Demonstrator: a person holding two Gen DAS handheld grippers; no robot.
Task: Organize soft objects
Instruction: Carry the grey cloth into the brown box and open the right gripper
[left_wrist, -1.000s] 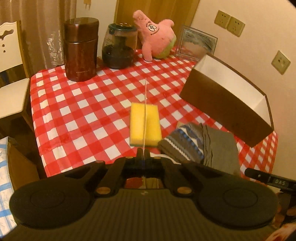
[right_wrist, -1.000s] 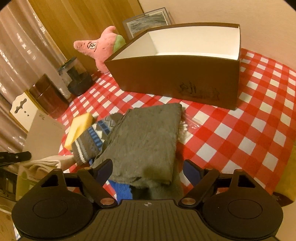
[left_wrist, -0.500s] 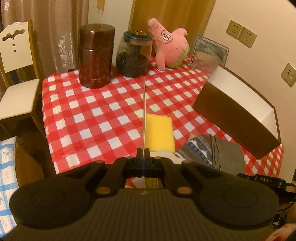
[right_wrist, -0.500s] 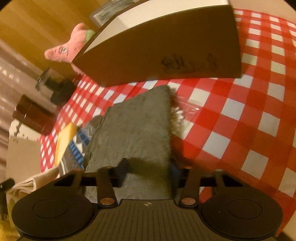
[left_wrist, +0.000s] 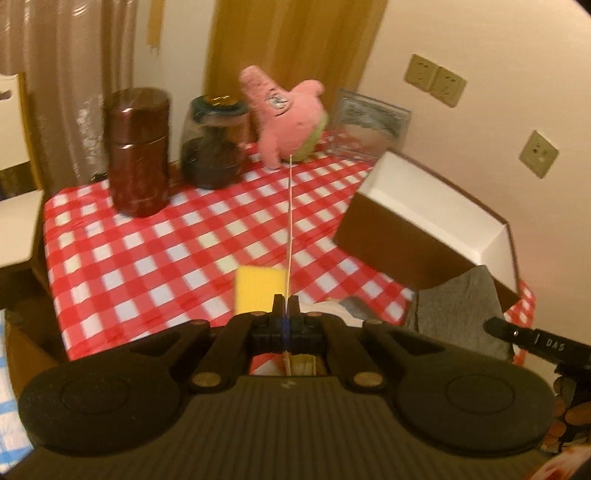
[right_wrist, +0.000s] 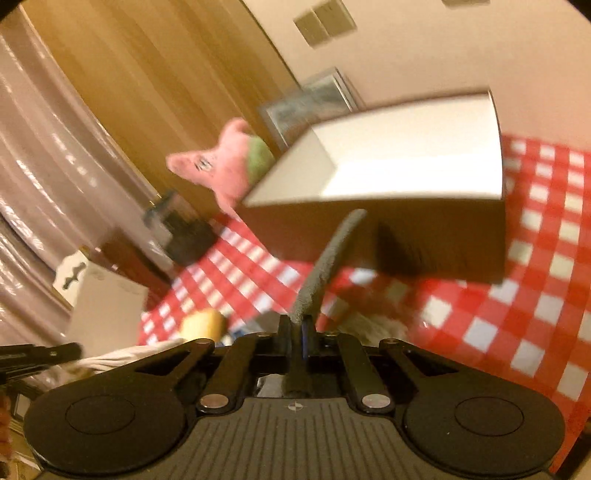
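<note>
Right gripper (right_wrist: 295, 325): jaws clamped on the edge of the grey cloth (right_wrist: 325, 258). In the right wrist view the cloth runs as a thin strip from bottom centre up toward the front wall of the box (right_wrist: 406, 236); frame is motion-blurred. In the left wrist view the same cloth (left_wrist: 458, 306) hangs at lower right, in front of the near corner of the box (left_wrist: 399, 240).

Left gripper (left_wrist: 284, 306): jaws together at bottom centre, pinched on a thin pale sheet (left_wrist: 290, 221) seen edge-on as a line running up the frame.

Sponge (left_wrist: 258, 290): yellow, on the checked cloth (left_wrist: 147, 251), just above and left of the left gripper's tips.

Plush (left_wrist: 288, 118): pink, upper centre, far edge of table, beside the glass jar (left_wrist: 214, 144) and brown canister (left_wrist: 138, 151). Picture frame (left_wrist: 369, 125) stands right of the plush.

Box interior is white; contents cannot be seen.
</note>
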